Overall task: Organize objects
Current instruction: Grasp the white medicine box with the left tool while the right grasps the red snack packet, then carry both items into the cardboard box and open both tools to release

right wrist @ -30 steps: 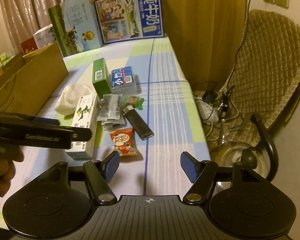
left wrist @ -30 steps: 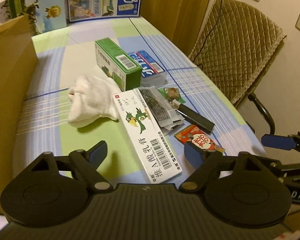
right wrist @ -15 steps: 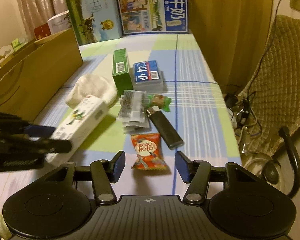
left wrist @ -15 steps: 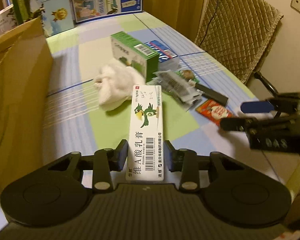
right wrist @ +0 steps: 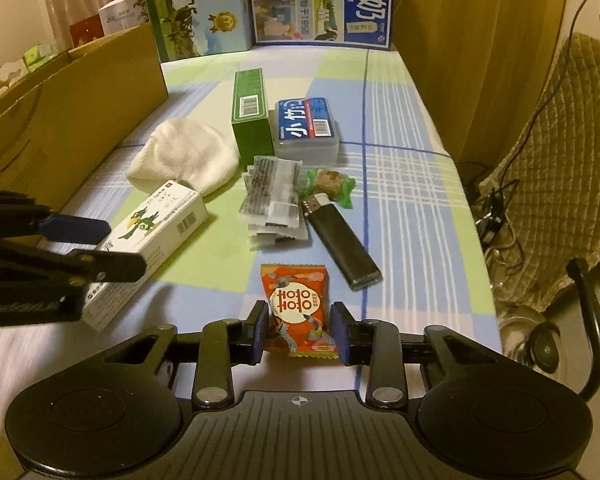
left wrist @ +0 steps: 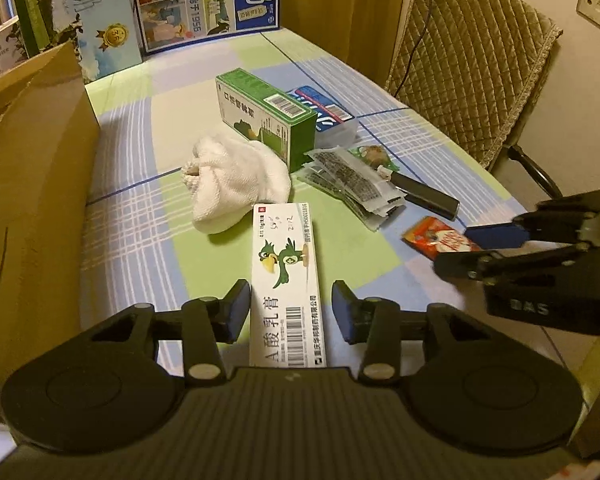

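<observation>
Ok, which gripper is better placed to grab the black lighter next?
Right, probably: the black lighter lies just beyond the right gripper, though its jaws straddle the red snack packet. The left gripper straddles the white box.

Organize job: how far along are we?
Nothing looks put away yet. In hand: left gripper straddles the white ointment box, right gripper brackets the red snack packet; neither lifted. Left on the table: towel, green box, lighter, sachets.
</observation>
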A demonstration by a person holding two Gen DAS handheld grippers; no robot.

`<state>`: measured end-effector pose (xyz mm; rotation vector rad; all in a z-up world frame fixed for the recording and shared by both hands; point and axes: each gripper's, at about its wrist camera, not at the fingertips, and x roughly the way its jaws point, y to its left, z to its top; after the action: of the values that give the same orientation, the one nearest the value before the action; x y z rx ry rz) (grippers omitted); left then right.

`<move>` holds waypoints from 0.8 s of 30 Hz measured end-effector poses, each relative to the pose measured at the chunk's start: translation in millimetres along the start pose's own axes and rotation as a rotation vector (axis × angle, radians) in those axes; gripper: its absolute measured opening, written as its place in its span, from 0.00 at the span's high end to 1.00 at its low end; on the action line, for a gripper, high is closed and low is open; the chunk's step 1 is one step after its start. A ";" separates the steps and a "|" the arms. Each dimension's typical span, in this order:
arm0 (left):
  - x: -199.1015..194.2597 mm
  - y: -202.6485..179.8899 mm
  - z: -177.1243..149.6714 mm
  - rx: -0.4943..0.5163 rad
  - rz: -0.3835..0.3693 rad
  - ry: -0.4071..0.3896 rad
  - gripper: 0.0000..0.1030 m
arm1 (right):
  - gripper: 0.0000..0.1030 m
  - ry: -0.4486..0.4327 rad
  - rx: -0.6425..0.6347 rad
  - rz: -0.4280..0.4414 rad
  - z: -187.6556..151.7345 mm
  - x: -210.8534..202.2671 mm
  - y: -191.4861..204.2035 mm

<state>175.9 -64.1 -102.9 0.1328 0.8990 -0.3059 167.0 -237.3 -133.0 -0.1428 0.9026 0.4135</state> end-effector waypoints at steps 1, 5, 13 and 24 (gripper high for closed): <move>3.2 -0.2 0.9 0.005 0.001 0.006 0.62 | 0.70 0.002 0.004 -0.003 -0.4 -1.0 -0.4; 11.2 -1.1 3.4 0.020 0.007 0.015 0.62 | 0.70 0.007 0.014 0.000 -2.4 -1.6 -1.6; 21.8 2.7 3.3 0.019 0.008 0.044 0.67 | 0.70 -0.009 0.010 -0.005 -3.0 0.6 -0.7; 9.8 4.1 1.8 0.008 0.004 0.032 0.68 | 0.78 -0.005 0.007 -0.005 -1.3 -5.0 1.3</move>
<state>184.2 -62.7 -109.6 0.1469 0.9296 -0.3041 162.7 -237.9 -129.8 -0.1380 0.8989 0.4055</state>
